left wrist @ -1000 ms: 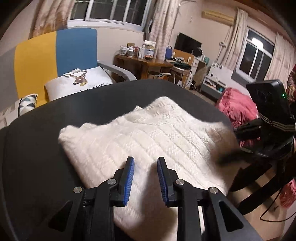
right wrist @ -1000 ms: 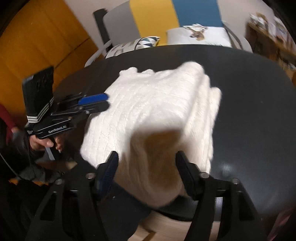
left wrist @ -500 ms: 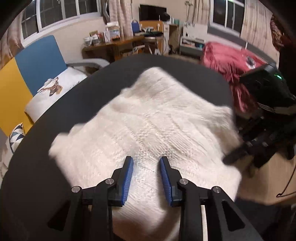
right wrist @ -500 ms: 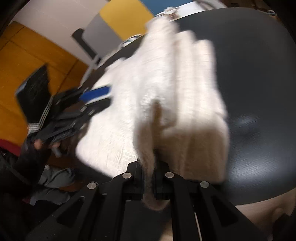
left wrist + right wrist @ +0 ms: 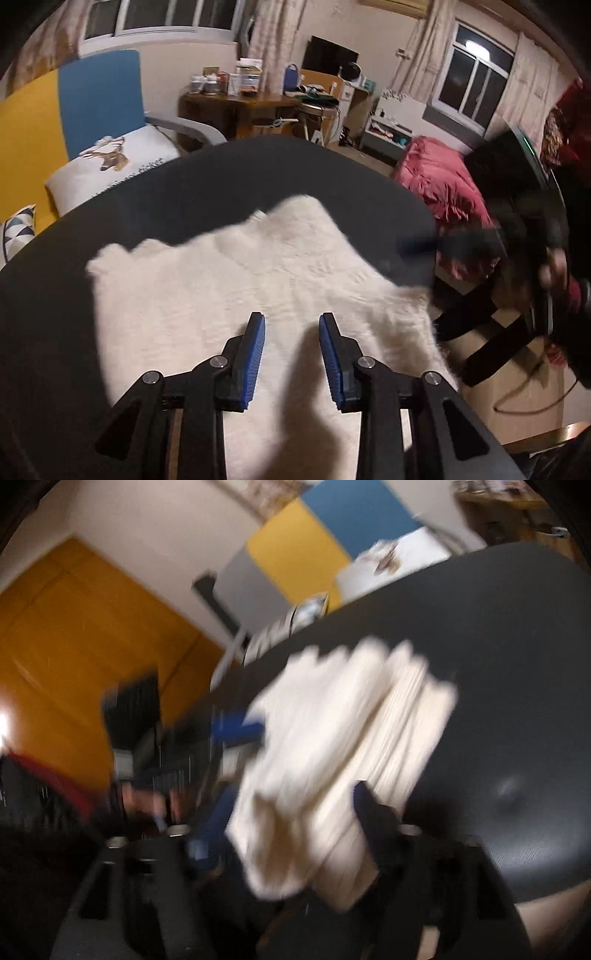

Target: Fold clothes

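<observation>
A folded white knit garment [image 5: 258,295] lies on the dark counter [image 5: 184,192], one edge at the counter's near rim. The left tongs [image 5: 291,343] hover over it, blue pads [image 5: 255,354] apart with nothing between them. The right tongs [image 5: 280,819], blurred, are opening, jaws wide apart; the garment's folded edge [image 5: 314,830] lies between them, unpressed. A deer-print pillow [image 5: 110,158] sits beyond the counter.

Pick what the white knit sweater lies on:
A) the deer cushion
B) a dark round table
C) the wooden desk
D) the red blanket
B: in the left wrist view the white knit sweater spreads over the dark round table, away from the other three.
</observation>
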